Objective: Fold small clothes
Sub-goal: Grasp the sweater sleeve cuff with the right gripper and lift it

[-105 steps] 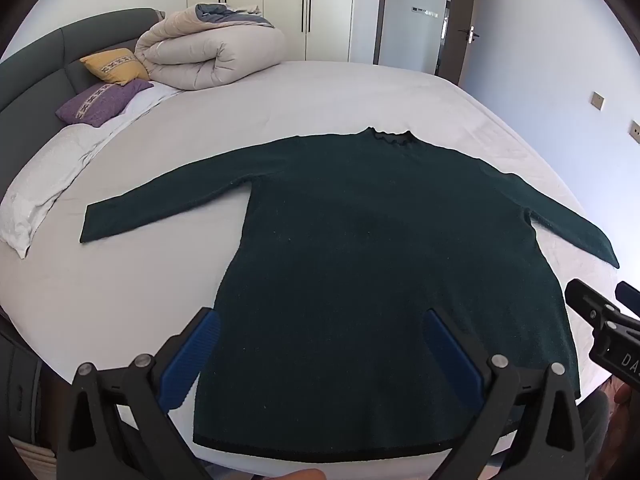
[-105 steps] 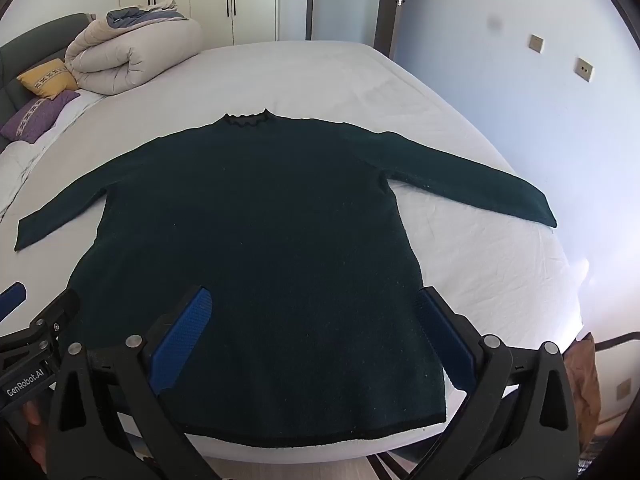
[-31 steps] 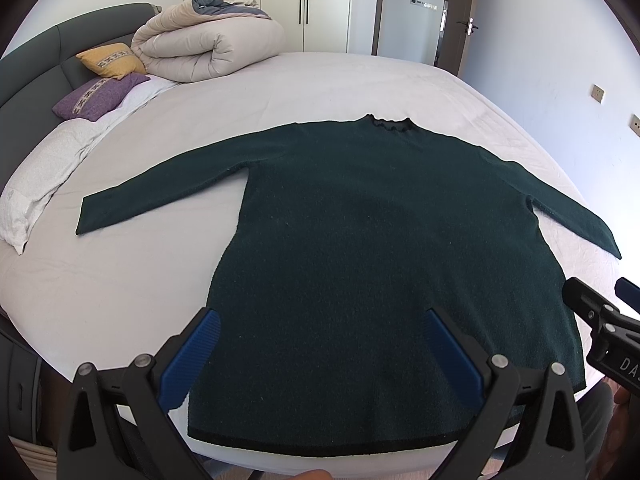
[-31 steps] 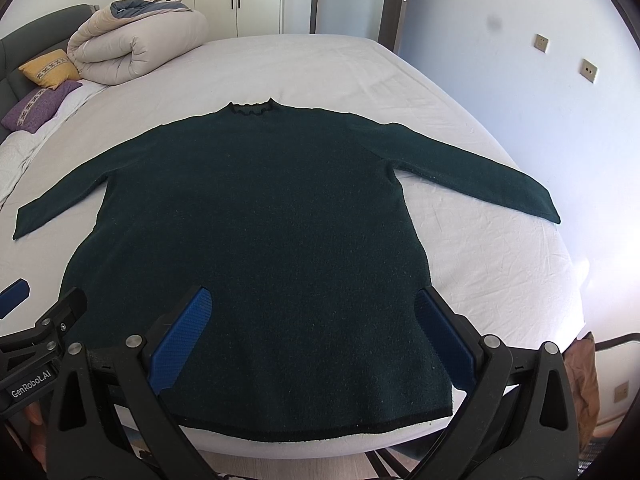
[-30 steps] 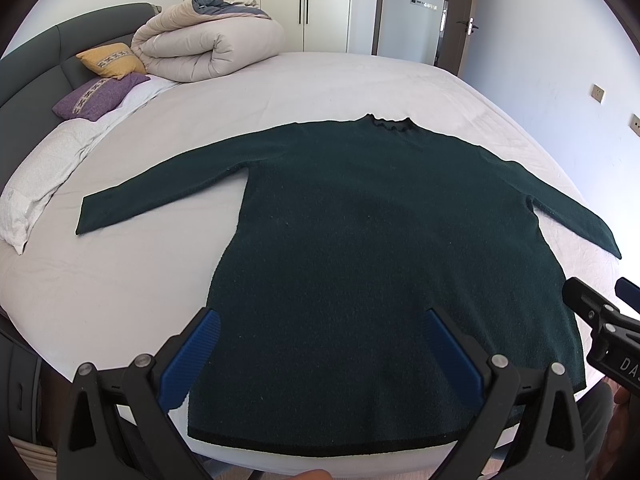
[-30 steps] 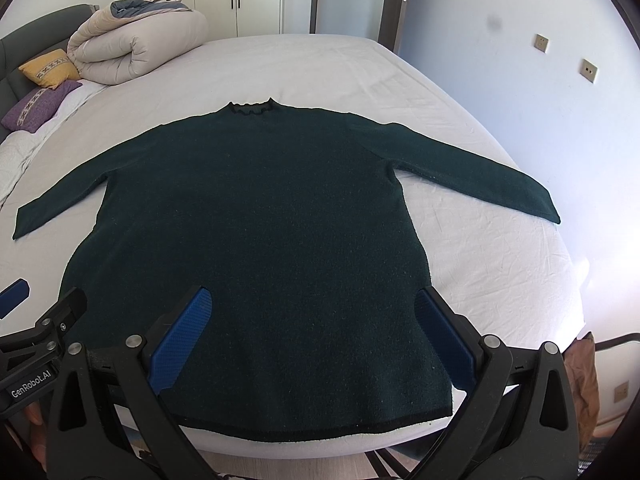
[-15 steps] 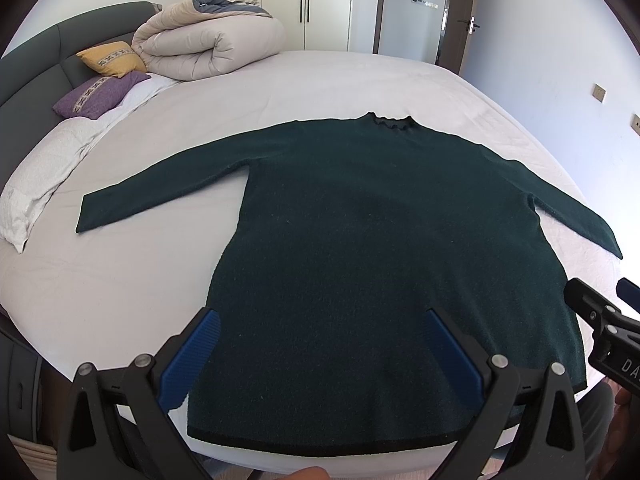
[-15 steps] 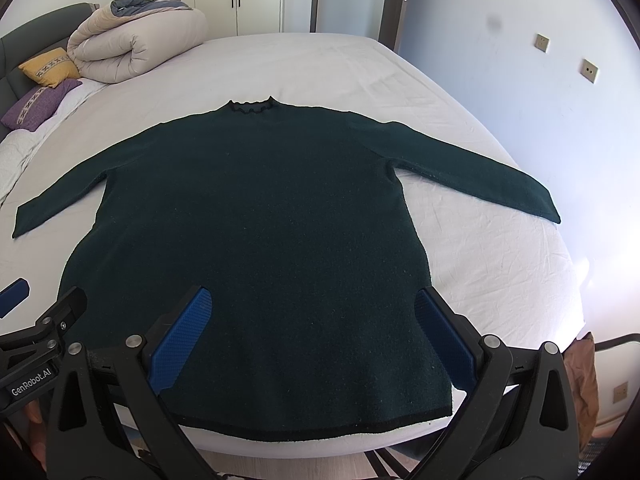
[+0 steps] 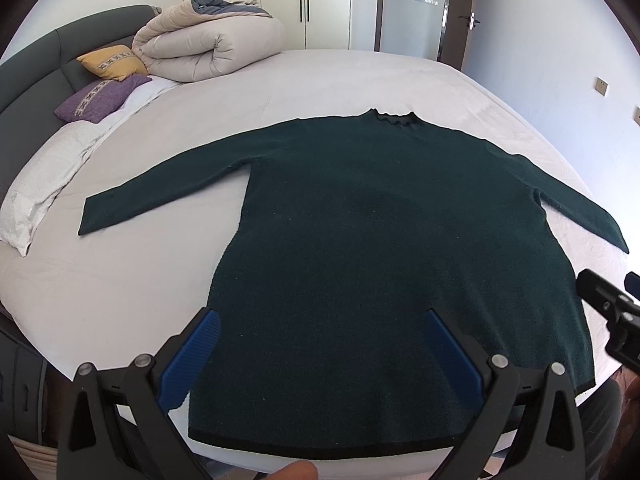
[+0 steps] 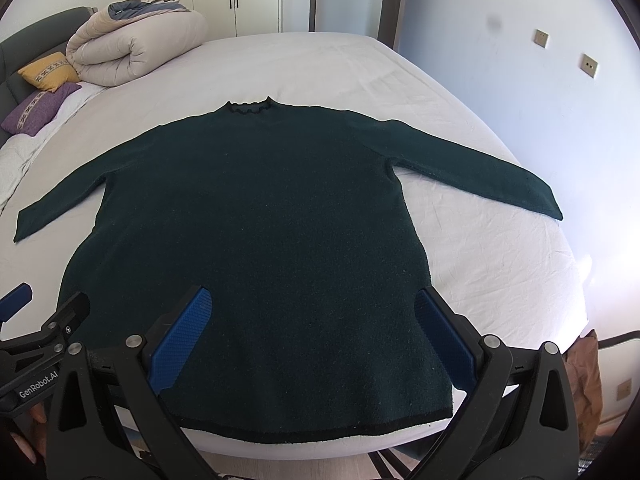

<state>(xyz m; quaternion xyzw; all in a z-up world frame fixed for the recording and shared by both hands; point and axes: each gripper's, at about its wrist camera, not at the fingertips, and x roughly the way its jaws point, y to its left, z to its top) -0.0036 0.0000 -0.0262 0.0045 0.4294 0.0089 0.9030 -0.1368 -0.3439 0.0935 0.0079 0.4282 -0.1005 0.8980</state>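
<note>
Left gripper (image 9: pixel 320 322) spread wide, empty, above hem | right gripper (image 10: pixel 310 302) likewise spread, empty | dark green knitted long-sleeved sweater (image 10: pixel 256 216) lay flat, sleeves outstretched, on white-sheeted bed (image 10: pixel 320 68)

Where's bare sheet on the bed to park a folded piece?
Bare sheet lies beyond the sweater collar up to the rolled duvet, and between its right sleeve and the bed's edge. The pillows crowd the headboard corner.

The dark green knitted sweater (image 9: pixel 384 248) looks fuzzy and matt. The white cloth bed sheet (image 10: pixel 492 248) looks wrinkly. The blue rubbery finger pads (image 10: pixel 178 338) look bumpy.
</note>
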